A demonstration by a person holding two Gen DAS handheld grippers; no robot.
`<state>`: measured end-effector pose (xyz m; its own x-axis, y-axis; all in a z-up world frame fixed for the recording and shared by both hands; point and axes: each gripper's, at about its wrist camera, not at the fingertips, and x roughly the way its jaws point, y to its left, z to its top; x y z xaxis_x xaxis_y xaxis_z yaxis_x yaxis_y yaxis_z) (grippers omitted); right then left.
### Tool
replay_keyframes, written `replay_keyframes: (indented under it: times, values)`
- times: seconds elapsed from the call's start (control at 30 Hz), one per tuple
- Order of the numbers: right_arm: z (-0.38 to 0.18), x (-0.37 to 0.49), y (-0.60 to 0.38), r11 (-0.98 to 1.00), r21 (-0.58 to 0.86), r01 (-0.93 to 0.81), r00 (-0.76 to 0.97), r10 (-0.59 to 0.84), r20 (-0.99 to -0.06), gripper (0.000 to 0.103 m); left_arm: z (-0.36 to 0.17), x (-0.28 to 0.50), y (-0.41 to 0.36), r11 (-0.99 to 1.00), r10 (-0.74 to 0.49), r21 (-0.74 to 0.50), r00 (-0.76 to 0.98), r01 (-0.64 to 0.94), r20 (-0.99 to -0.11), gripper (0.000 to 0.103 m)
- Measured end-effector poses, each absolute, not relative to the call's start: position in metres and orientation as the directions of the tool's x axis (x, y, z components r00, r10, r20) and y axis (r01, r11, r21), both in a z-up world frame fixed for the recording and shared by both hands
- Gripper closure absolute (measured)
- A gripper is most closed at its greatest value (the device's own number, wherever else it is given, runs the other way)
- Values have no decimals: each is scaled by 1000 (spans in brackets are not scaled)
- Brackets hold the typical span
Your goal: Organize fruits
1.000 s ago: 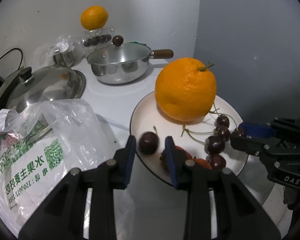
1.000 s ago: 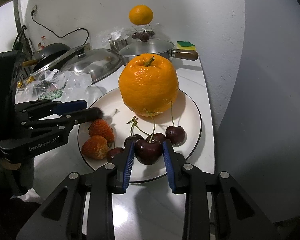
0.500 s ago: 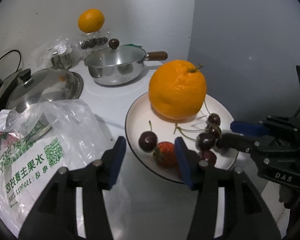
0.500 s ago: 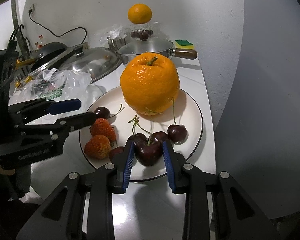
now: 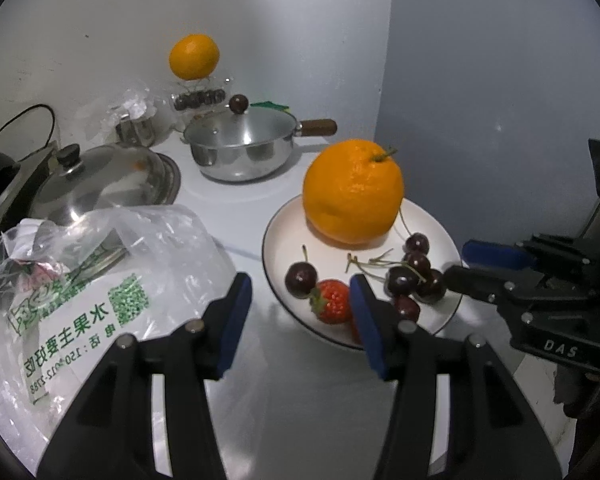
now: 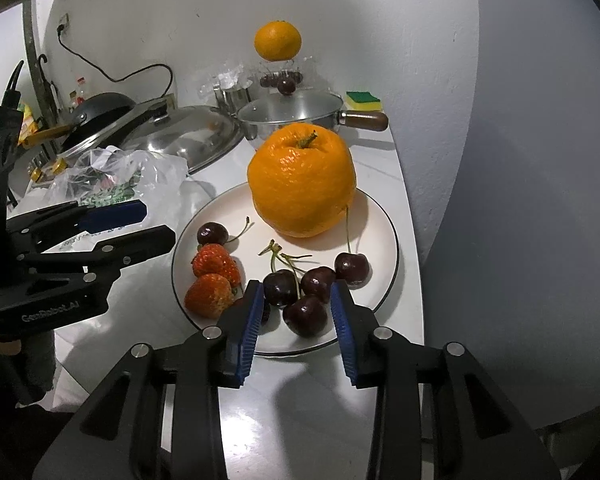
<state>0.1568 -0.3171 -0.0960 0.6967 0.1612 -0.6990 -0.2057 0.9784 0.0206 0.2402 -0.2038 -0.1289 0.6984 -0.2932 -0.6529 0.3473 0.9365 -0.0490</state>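
While both grippers hang over the near edge of the white plate (image 6: 392, 248), neither one grips any fruit. The right gripper (image 6: 298, 320) has just been opening its jaws, and a dark cherry (image 6: 305, 315) lies on the plate between the blue pads, apparently free of both, so it reads as let go among the cluster of cherries (image 6: 320, 280) at the near right of the plate. Its stem points up toward the big orange (image 6: 302, 180), which takes the far half of the plate, probably because it is too bulky to sit anywhere else. The left gripper (image 5: 300, 316) stands released too, jaws apart and empty, just near the plate's left rim. Beyond its pads lie a strawberry (image 5: 331, 300) and a single cherry (image 5: 301, 278); the right wrist view shows two strawberries (image 6: 212, 280) side by side there. So the fruit seems sorted by kind on the plate. A second orange (image 6: 278, 40) sits far back on a clear holder behind the pan (image 6: 288, 116), and a plastic bag (image 5: 100, 280) lies to the left
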Motion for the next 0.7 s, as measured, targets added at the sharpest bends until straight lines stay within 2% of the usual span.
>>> replay_keyframes:
  times: [0.2,0.27,0.3,0.37,0.63,0.7]
  values:
    - [-88,147,-312,979,15,-201,712,157,-685,66,-119,227,-197,938,-294,-47,711,344,-639,48]
    - [-85,144,-310,980,14,-199,717,156,-679,65,-116,221,-194,938,-294,-48,716,343,-633,35]
    - [-83,143,-309,980,15,-199,719,156,-677,60,-114,219,-192,939,-294,-50,719,341,-629,32]
    - [-80,139,-307,980,17,-198,724,157,-672,53,-109,213,-189,939,-294,-48,727,339,-620,31]
    - [-68,128,-296,981,12,-193,742,154,-653,52,-95,192,-175,948,-278,-42,759,315,-589,31]
    - [-65,123,-292,981,7,-192,748,151,-646,51,-92,187,-171,949,-275,-38,765,312,-582,24]
